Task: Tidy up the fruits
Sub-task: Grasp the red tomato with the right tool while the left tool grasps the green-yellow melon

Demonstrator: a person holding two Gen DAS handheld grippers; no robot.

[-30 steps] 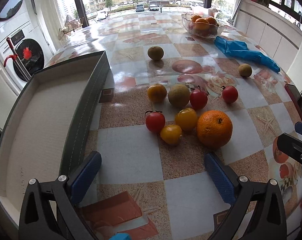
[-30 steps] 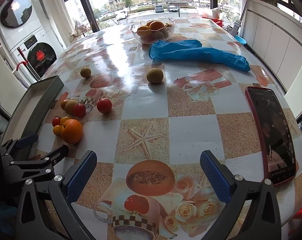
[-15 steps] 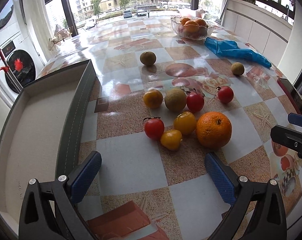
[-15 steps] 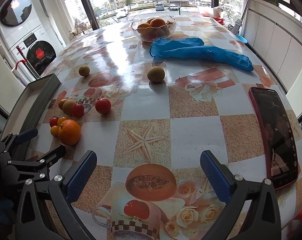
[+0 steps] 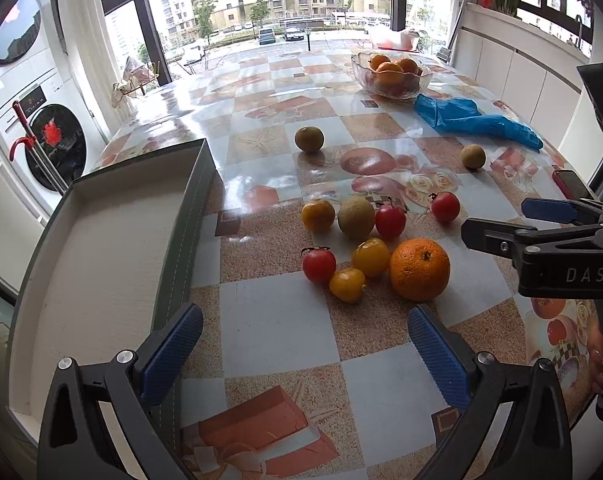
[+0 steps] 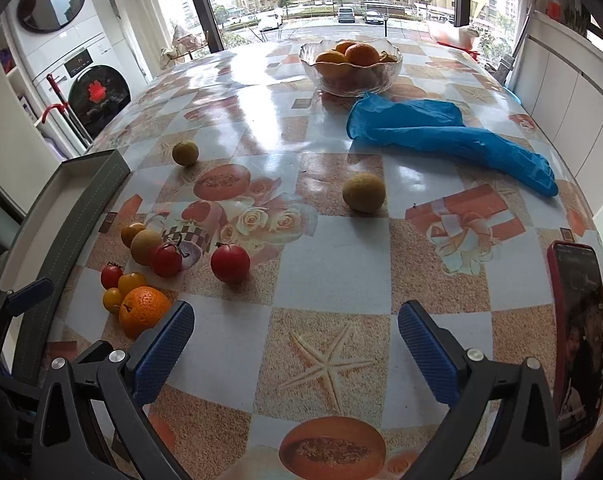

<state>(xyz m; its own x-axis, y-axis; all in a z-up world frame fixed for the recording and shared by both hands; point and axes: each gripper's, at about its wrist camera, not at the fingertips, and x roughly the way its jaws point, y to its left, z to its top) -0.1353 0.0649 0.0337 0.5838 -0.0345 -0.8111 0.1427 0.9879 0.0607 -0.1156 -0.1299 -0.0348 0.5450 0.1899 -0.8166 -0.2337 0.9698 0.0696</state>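
Observation:
A cluster of fruit lies mid-table: a large orange [image 5: 420, 269] [image 6: 143, 309], red tomatoes [image 5: 319, 265] [image 6: 230, 262], yellow tomatoes [image 5: 370, 257] and a greenish round fruit [image 5: 356, 216]. Two more greenish fruits [image 5: 309, 139] [image 6: 363, 192] lie apart, farther back. An empty grey tray [image 5: 101, 256] [image 6: 77, 216] rests at the table's left edge. My left gripper [image 5: 305, 348] is open, just short of the cluster, nothing between its fingers. My right gripper [image 6: 295, 342] is open over bare tablecloth, right of the orange.
A glass bowl of oranges [image 5: 390, 74] [image 6: 350, 65] stands at the back. A blue glove [image 5: 475, 120] [image 6: 445, 136] lies in front of it. A red-cased phone [image 6: 577, 336] rests at the right edge. Washing machines [image 5: 41, 136] stand beyond the table's left side.
Both grippers have lifted and tipped up a little, so more of the far table and window shows. The right gripper has moved closer to the fruit cluster. No fruit has moved.

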